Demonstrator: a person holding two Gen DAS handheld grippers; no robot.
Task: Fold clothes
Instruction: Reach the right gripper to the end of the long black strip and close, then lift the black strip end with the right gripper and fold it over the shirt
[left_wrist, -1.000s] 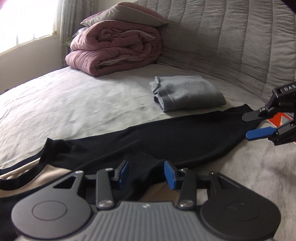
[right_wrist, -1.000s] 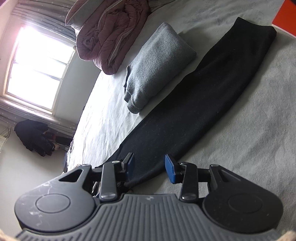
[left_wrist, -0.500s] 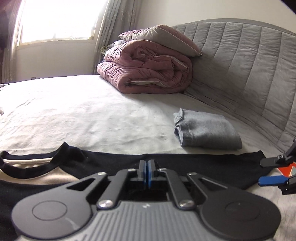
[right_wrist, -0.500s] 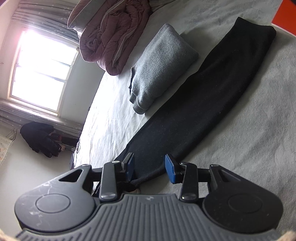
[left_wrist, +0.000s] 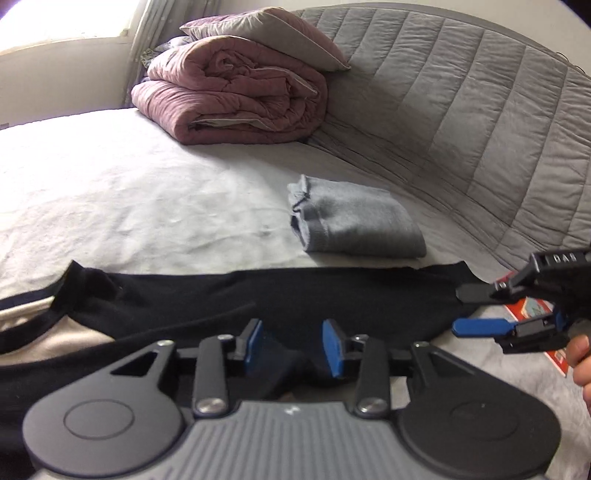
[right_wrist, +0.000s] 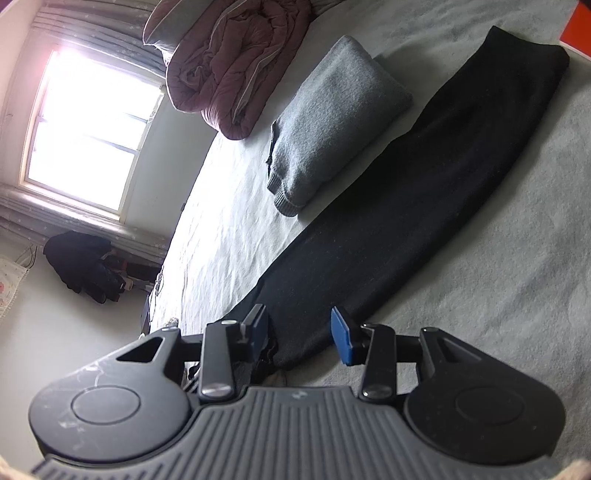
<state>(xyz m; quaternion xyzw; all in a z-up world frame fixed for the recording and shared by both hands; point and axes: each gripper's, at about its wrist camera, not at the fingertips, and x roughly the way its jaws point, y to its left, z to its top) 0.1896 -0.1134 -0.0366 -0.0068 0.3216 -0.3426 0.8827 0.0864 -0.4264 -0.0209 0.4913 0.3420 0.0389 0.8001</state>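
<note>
Lying flat across the near part of the bed (left_wrist: 122, 192), the black garment (left_wrist: 314, 295) is folded into a long narrow strip running side to side, its neckline (left_wrist: 62, 291) at the left end with pale lining showing inside.

Left gripper (left_wrist: 293, 347): jaws apart, moderate gap. A bump of the black fabric sits between the blue pads (left_wrist: 254, 345), but they aren't pinching it; can't tell if either pad touches the cloth.

Right gripper (left_wrist: 458, 310), seen from the left wrist camera, sits at the strip's right end: fingers spread one above the other, upper one black, lower one blue. A bit of the person's hand (left_wrist: 581, 363) shows at the frame's right edge behind it.

Right wrist view: right gripper (right_wrist: 301, 330) wide open over the near end of the black garment (right_wrist: 424, 206), nothing gripped. Strip runs away from the camera toward the far edge of the bed (right_wrist: 498, 314).

Folded grey sweater (left_wrist: 351, 221) lies just beyond the strip's long edge, close beside it; can't tell if they touch. Same grey sweater (right_wrist: 332, 122) in the right view, ribbed hem facing the camera.

Folded mauve duvet (left_wrist: 232, 99) with a pillow (left_wrist: 273, 33) on top sits at the far corner against the quilted grey headboard (left_wrist: 461, 110). Red-and-white printed item (left_wrist: 535, 310) lies by the right edge, partly hidden by the right gripper.
</note>
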